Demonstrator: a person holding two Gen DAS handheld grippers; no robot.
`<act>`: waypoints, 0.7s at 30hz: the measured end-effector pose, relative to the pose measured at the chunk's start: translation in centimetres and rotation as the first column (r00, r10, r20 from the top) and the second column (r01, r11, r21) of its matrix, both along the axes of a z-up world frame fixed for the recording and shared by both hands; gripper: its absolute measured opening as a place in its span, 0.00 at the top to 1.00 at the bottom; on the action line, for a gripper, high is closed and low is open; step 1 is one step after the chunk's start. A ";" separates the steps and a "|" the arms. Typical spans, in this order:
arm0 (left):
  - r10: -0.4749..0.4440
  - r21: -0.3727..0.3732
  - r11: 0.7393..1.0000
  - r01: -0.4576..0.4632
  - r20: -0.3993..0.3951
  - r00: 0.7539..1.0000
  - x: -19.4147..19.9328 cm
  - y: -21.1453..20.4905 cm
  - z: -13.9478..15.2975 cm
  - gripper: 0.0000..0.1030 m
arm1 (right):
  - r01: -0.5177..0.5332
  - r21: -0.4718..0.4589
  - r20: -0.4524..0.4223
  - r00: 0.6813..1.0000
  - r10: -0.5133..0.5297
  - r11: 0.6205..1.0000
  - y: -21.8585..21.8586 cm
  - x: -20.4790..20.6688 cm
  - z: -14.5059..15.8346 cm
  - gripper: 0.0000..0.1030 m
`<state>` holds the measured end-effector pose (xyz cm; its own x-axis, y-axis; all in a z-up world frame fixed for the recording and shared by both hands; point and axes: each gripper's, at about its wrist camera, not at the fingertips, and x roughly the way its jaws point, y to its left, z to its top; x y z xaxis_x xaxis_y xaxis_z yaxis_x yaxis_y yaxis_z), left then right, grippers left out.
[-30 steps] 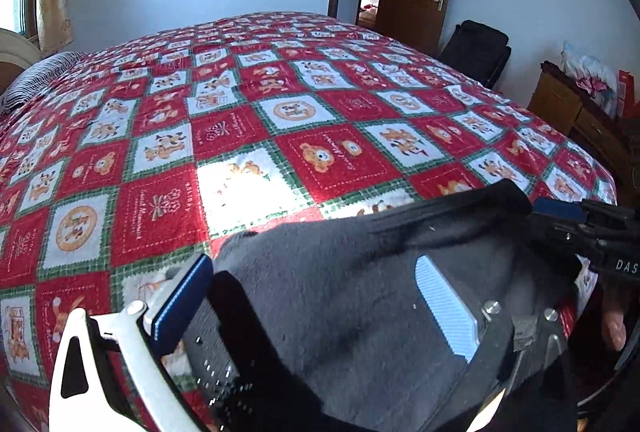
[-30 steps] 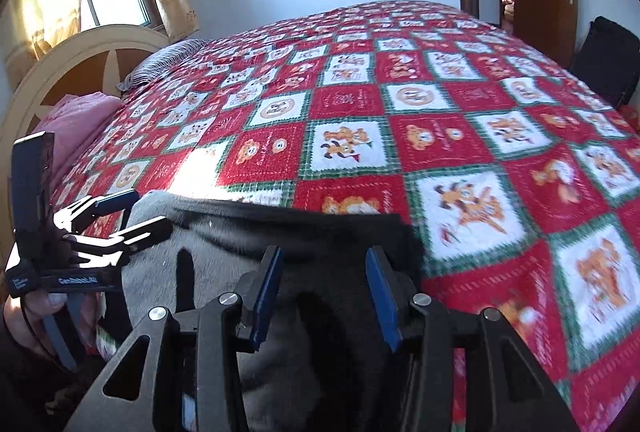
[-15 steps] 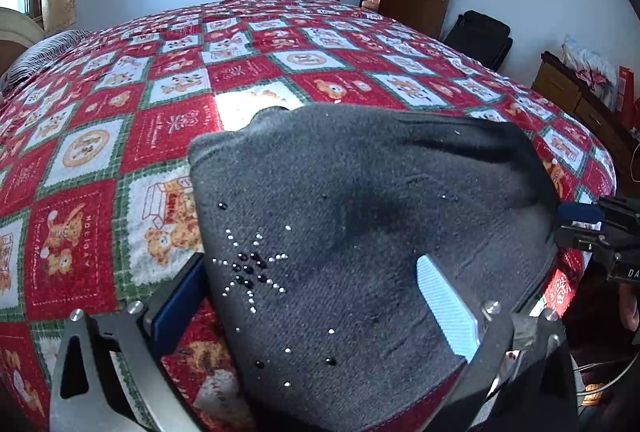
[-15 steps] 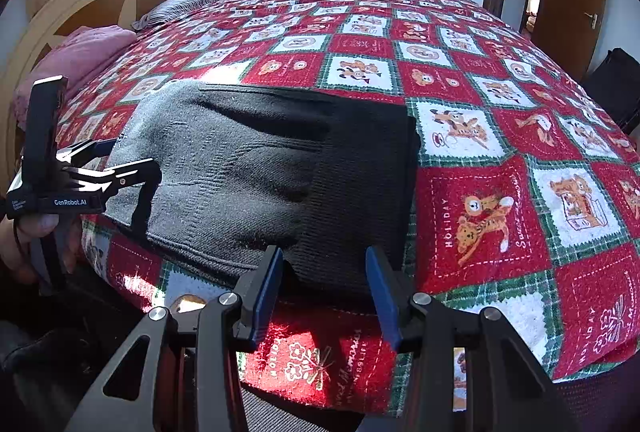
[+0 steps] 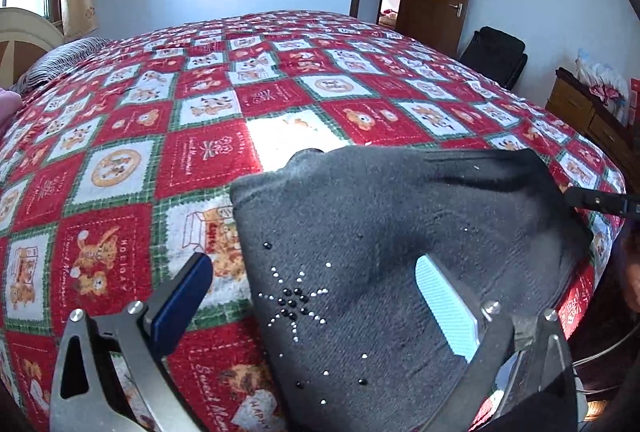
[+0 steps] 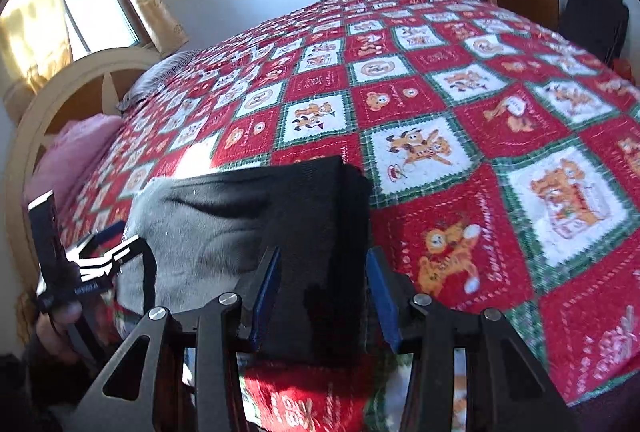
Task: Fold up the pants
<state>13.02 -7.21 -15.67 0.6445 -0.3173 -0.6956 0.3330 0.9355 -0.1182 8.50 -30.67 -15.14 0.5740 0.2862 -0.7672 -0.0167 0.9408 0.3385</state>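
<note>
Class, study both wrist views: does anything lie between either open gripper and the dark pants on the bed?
Nothing visible does. The pants lie bare on the quilt, directly ahead of the left gripper and the right gripper.

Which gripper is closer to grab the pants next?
Right. The right gripper is open with the pants' near edge between its fingers; the left gripper is open too, partly beside them.

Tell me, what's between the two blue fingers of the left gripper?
In the left wrist view, the left gripper stands open, with the pants and a bit of the blanket between its fingers.
</note>
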 end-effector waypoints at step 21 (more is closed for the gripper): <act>-0.033 -0.086 0.996 0.031 -0.024 0.999 0.6 0.1 -1.5 0.00 | 0.100 0.082 -0.009 0.995 -0.099 0.992 -2.4 0.7 -1.8 0.50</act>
